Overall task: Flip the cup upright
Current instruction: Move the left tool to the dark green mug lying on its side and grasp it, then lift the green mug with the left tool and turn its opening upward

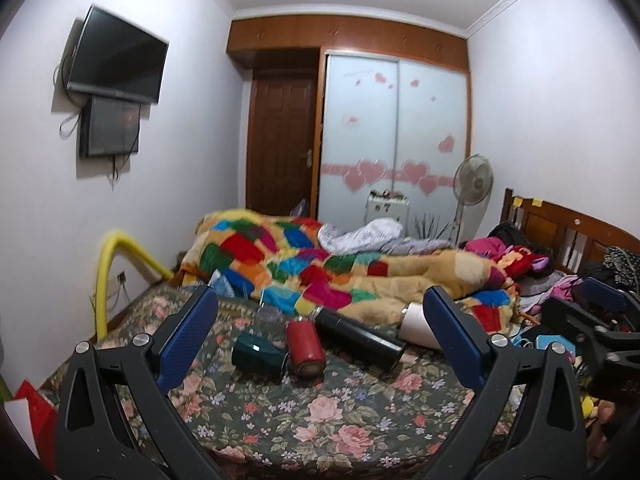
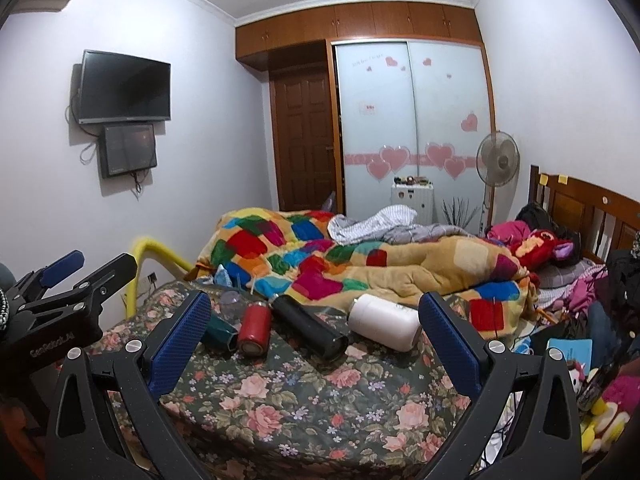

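Note:
Several cups lie on their sides on the floral bedspread: a dark green cup, a red cup, a long black flask, a white cup and a clear cup. In the right wrist view they show as green, red, black and white. My left gripper is open and empty, held back from the cups. My right gripper is open and empty, also short of them. The left gripper also shows at the left in the right wrist view.
A patchwork quilt is heaped behind the cups. Clothes and toys pile at the right by the wooden headboard. A yellow rail stands at the bed's left edge. A fan and wardrobe stand at the back.

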The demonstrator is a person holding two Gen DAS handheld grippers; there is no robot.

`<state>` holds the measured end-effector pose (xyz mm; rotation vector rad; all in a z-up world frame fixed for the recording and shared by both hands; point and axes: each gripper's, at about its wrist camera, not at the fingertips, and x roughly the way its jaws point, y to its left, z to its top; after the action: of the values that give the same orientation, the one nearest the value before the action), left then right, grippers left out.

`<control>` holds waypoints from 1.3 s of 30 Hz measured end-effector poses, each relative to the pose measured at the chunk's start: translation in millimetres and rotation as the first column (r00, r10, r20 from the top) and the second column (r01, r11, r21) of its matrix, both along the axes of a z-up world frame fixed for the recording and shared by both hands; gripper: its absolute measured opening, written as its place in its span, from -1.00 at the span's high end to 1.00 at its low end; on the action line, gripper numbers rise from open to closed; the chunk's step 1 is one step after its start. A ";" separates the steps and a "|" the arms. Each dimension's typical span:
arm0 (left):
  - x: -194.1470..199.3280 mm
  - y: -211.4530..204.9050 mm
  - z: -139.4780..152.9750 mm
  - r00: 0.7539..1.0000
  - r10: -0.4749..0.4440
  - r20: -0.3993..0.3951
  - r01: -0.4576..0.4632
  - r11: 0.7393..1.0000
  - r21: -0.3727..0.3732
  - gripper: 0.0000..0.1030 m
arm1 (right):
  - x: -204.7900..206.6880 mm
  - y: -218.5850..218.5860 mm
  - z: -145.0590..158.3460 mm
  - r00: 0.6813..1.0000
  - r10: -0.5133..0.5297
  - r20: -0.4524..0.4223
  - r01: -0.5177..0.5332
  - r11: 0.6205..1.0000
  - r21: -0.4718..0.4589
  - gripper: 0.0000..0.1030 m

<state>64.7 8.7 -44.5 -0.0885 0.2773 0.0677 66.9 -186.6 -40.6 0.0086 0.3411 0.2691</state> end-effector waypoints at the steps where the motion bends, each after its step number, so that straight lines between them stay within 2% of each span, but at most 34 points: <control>1: 10.5 4.3 -5.5 1.000 0.010 -0.029 -0.010 1.000 -0.012 -1.00 | 4.2 -0.9 -2.4 1.000 -0.003 -0.012 0.003 1.000 0.000 -1.00; 5: 55.9 25.4 -36.3 0.986 0.069 -0.155 -0.079 0.995 -0.059 -1.00 | 23.4 -5.2 -13.8 0.998 -0.021 -0.061 0.021 1.000 -0.001 -1.00; 10: 115.6 53.4 -87.6 0.945 0.127 -0.301 -0.158 0.984 -0.080 -1.00 | 50.2 -14.4 -31.4 0.990 -0.049 -0.135 0.050 0.999 0.003 -1.00; 12: 142.8 63.6 -112.1 0.918 0.149 -0.368 -0.188 0.980 -0.072 -0.99 | 59.4 -17.8 -38.7 0.985 -0.061 -0.162 0.062 0.998 0.003 -1.00; 15: 180.2 78.0 -145.4 0.867 0.172 -0.468 -0.234 0.969 -0.078 -0.74 | 71.3 -22.6 -48.7 0.977 -0.081 -0.198 0.083 0.997 0.000 -1.00; 17: 200.6 89.4 -166.3 0.833 0.165 -0.528 -0.260 0.959 -0.110 -0.62 | 78.5 -25.4 -54.4 0.972 -0.093 -0.217 0.095 0.995 0.001 -1.00; 20: 220.6 105.2 -189.6 0.795 0.160 -0.585 -0.315 0.934 -0.172 -0.48 | 87.3 -28.0 -61.2 0.965 -0.107 -0.238 0.110 0.994 -0.003 -1.00; 22: 230.3 109.4 -199.2 0.780 0.163 -0.604 -0.340 0.921 -0.190 -0.47 | 94.7 -30.5 -65.5 0.961 -0.115 -0.251 0.117 0.993 -0.008 -1.00; 24: 238.1 107.1 -203.6 0.777 0.169 -0.607 -0.349 0.917 -0.192 -0.48 | 99.2 -32.4 -69.4 0.957 -0.119 -0.264 0.121 0.993 -0.008 -1.00; 31: 258.8 107.2 -216.4 0.745 0.221 -0.630 -0.405 0.899 -0.163 -0.53 | 108.1 -35.3 -76.3 0.951 -0.119 -0.286 0.127 0.992 0.012 -1.00; 39: 270.6 116.6 -224.6 0.723 0.244 -0.646 -0.435 0.888 -0.152 -0.56 | 107.9 -32.7 -75.5 0.954 -0.115 -0.278 0.122 0.992 0.007 -1.00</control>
<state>335.3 125.3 -269.1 -0.4246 0.9328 0.4379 174.9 -219.4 -116.2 0.0911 0.6139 0.1520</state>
